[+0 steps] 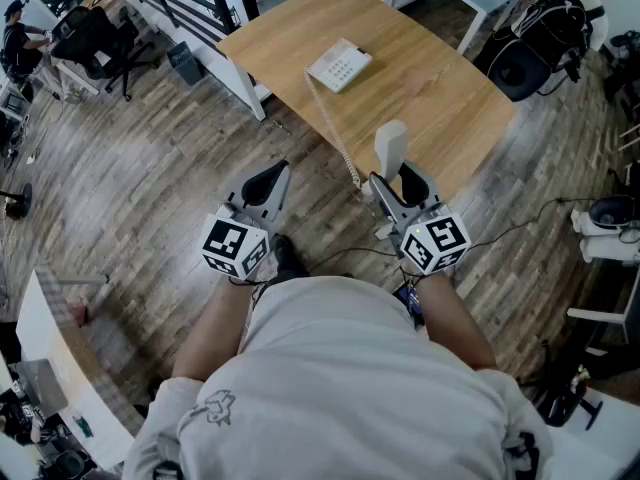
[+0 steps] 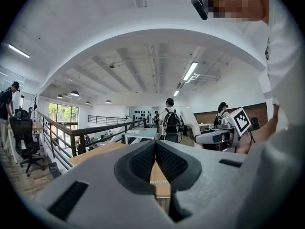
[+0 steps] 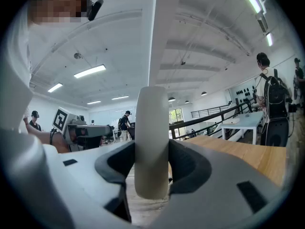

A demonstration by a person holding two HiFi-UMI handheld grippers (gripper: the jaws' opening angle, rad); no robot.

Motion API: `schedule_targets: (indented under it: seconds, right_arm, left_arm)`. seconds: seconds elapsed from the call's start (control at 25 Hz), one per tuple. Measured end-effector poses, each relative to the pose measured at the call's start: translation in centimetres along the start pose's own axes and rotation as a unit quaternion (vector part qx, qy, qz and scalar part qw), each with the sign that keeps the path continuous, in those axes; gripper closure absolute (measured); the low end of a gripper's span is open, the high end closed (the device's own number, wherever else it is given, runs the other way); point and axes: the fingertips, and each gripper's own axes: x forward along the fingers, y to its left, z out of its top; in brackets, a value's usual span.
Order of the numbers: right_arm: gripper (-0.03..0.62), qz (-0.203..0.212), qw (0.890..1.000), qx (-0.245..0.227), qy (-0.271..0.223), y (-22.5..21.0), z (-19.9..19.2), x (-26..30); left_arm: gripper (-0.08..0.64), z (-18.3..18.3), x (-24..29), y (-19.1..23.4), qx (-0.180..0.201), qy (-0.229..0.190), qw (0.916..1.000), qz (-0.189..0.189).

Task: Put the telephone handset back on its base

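– Office floor of wood planks, desks and people at the margins. Item one: wooden table [image 1: 430, 88] ahead of you. What sits on it?
– Item two: telephone base [image 1: 339, 65], white, keypad up, toward the table's far side. No handset on it.
– Item three?
– Handset [image 1: 391, 148], white, upright in your right gripper [image 1: 402, 182] at the table's near edge, well apart from the base. Jaws stand wide and pinch it on both sides.
– Item four, the coiled cord [image 1: 335, 128]?
– Runs from the base across the table to the near edge, toward the handset.
– Your left gripper [image 1: 264, 188]?
– Jaws pressed together, nothing between them; it hangs over the floor, beside the right one.
– Progress?
– Pick-up looks done. Left for you, as I judge it: carry the handset to the base, lay it flat along the cradle, then let go. Mind the cord; it could snag or drag the base.
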Motion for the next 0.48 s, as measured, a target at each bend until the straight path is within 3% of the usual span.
schedule_targets:
  seconds: [0.48]
  right_arm:
    - [0.371,-0.008,1.0,-0.003,0.01,-0.8,0.0,4.2]
  left_arm:
    - [0.554,-0.8,0.0,4.9,-0.006,0.005,1.0,0.005]
